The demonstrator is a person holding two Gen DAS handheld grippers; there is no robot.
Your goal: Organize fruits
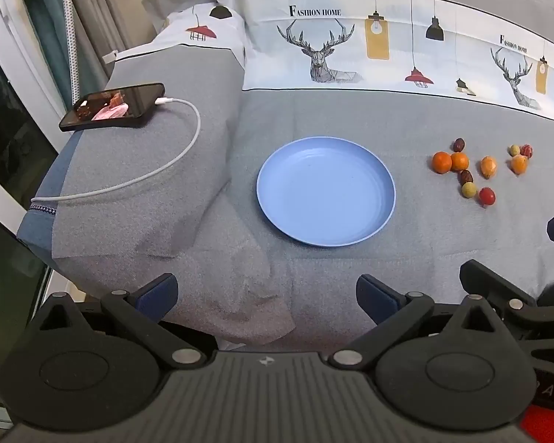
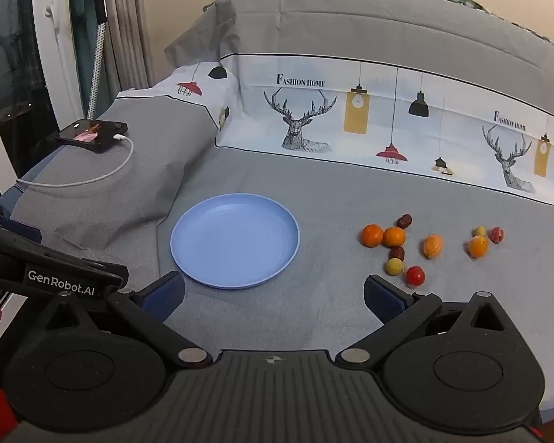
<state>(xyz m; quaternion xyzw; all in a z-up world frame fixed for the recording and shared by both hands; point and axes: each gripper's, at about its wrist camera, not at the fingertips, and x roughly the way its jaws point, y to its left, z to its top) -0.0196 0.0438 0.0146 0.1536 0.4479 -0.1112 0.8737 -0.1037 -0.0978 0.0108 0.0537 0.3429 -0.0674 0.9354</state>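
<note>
An empty blue plate point(image 1: 325, 192) point(image 2: 235, 240) lies on the grey bed cover. To its right lies a loose group of small fruits: two oranges point(image 1: 442, 162) point(image 2: 372, 235), two peeled-looking orange pieces point(image 1: 488, 167) point(image 2: 433, 246), a red cherry tomato point(image 1: 487, 196) point(image 2: 415, 275), a yellow-green fruit point(image 1: 469, 189) point(image 2: 394, 267) and dark red dates point(image 1: 458, 144) point(image 2: 404, 221). My left gripper point(image 1: 266, 295) is open and empty, near the front of the bed, left of the plate's near edge. My right gripper point(image 2: 275, 297) is open and empty, just short of the plate and the tomato.
A phone point(image 1: 113, 106) point(image 2: 92, 134) on a white charging cable point(image 1: 166, 162) lies on a grey pillow at the left. A printed pillow band point(image 1: 351, 48) runs along the back. A window and curtains stand at far left. The other gripper's body point(image 2: 55, 269) shows at left.
</note>
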